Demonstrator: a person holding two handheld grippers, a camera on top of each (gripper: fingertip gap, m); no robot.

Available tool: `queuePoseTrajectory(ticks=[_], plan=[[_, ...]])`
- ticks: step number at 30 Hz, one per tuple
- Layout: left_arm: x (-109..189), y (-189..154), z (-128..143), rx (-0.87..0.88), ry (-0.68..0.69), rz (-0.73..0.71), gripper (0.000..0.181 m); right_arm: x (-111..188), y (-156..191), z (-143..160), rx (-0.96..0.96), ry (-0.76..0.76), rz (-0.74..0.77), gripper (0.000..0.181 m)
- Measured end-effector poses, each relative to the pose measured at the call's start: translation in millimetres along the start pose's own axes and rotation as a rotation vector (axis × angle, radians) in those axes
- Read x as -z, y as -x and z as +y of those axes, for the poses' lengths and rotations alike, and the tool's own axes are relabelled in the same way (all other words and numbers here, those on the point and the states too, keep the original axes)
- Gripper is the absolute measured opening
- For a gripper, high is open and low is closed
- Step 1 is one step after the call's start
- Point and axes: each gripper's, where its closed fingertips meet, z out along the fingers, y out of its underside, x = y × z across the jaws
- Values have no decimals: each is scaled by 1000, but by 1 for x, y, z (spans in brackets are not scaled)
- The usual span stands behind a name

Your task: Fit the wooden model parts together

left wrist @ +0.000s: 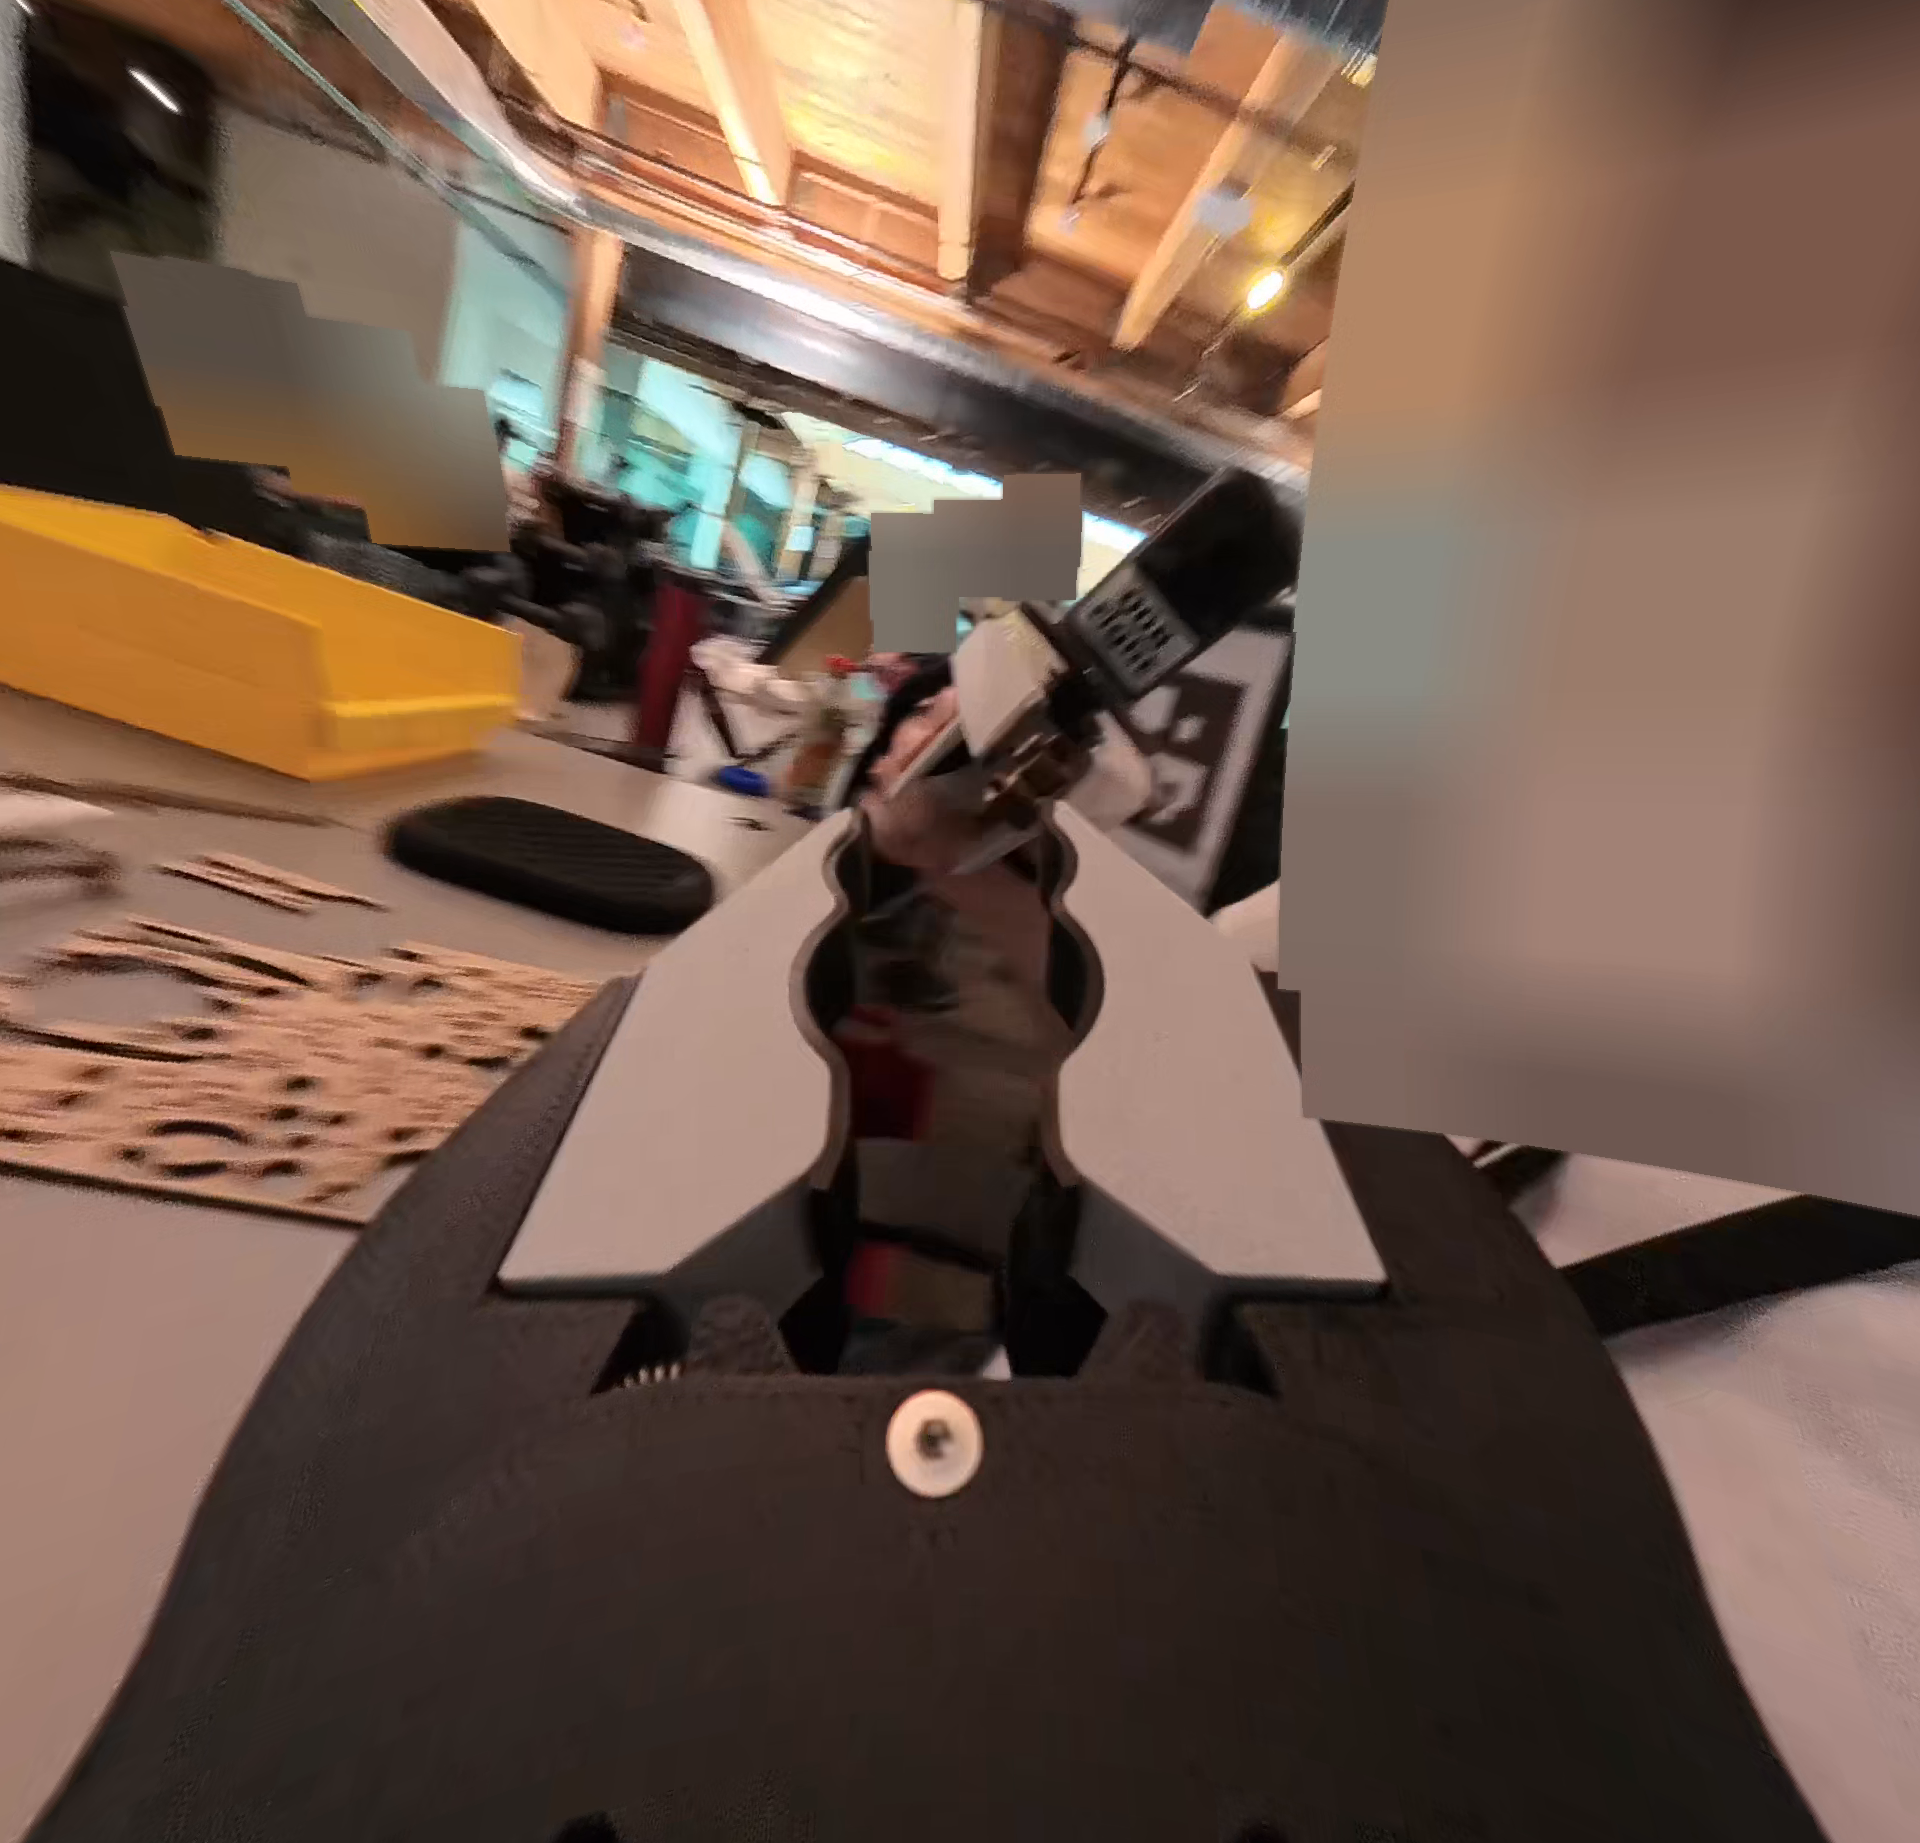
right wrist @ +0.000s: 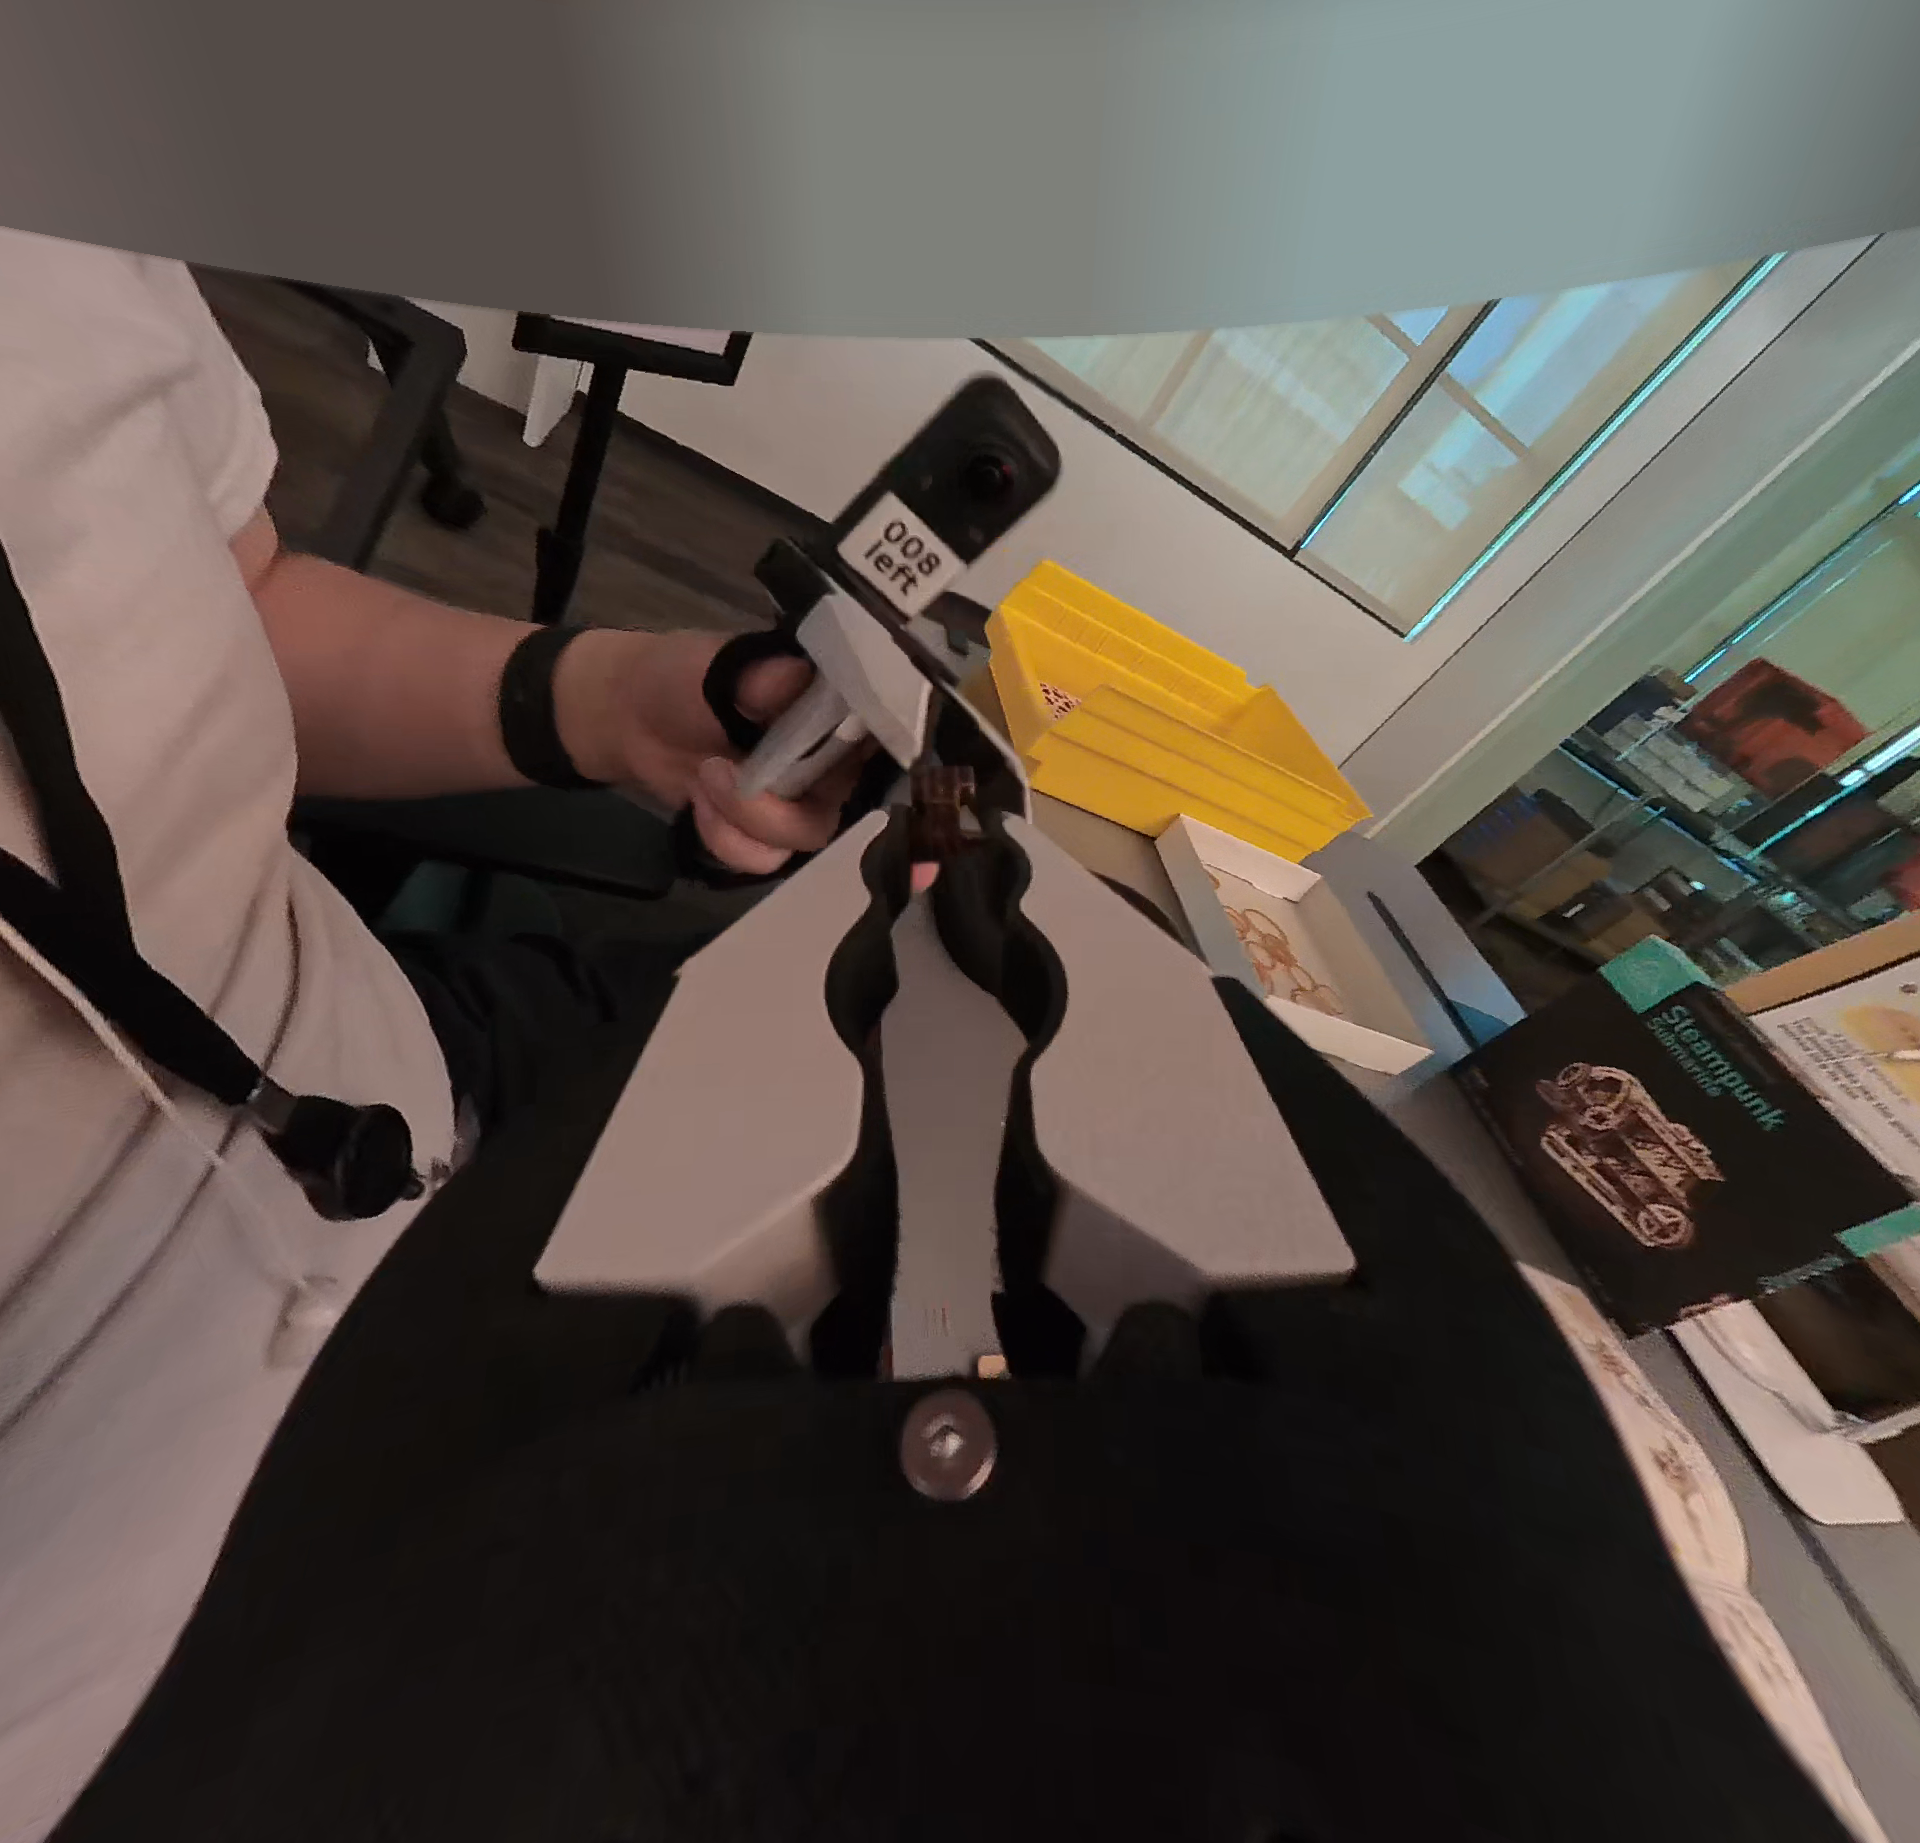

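Both grippers are raised tip to tip over the table edge. In my right wrist view the right gripper [right wrist: 940, 837] is clenched on a small dark wooden model part [right wrist: 943, 799] at frame centre, and the left gripper [right wrist: 961, 754] meets the same piece from above, its jaws closed on it too. Left wrist view is blurred; the left gripper [left wrist: 951, 837] tips sit mid-frame. Punched wooden sheets [left wrist: 260, 1045] lie lower left, yellow bin [left wrist: 260, 640] behind them.
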Motion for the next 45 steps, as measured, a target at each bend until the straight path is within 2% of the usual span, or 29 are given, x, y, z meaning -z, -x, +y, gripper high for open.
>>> queuePoseTrajectory(ticks=[1,4,7,11,15,17,21,23,26,30,34,36,38,45], plan=[[2,1,0,-105,13,-44,30,0,1,0,-10,5,-9,11],[2,-2,0,-361,59,-119,26,-1,4,-1,-54,-11,-36,12],[-1,-9,0,-518,94,-124,18,0,2,-4,-100,-37,-42,13],[-3,-22,7,-573,141,-54,30,-1,3,4,-119,-3,-30,13],[-6,-21,6,-702,169,-112,12,-3,10,8,-155,19,-73,13],[-8,-19,11,-764,212,-129,8,-3,10,7,-185,10,-89,13],[-10,-21,15,-764,247,-113,16,-1,9,7,-200,-2,-95,12],[-10,-18,14,-787,253,-137,8,-2,10,8,-200,7,-98,12],[-10,-17,13,-820,257,-157,7,-1,8,6,-204,-6,-94,12],[-13,-27,3,-789,155,-135,6,2,5,-10,-208,-116,-93,13],[-11,-30,-7,-696,24,-127,5,4,-7,-20,-215,-220,-14,21],[-9,-30,-10,-683,-21,-135,5,7,-8,-23,-237,-269,-9,17],[-9,-31,-10,-677,-35,-134,5,8,-4,-24,-261,-296,-41,8],[-9,-33,-9,-706,-26,-126,5,8,-2,-28,-270,-330,-43,7]])
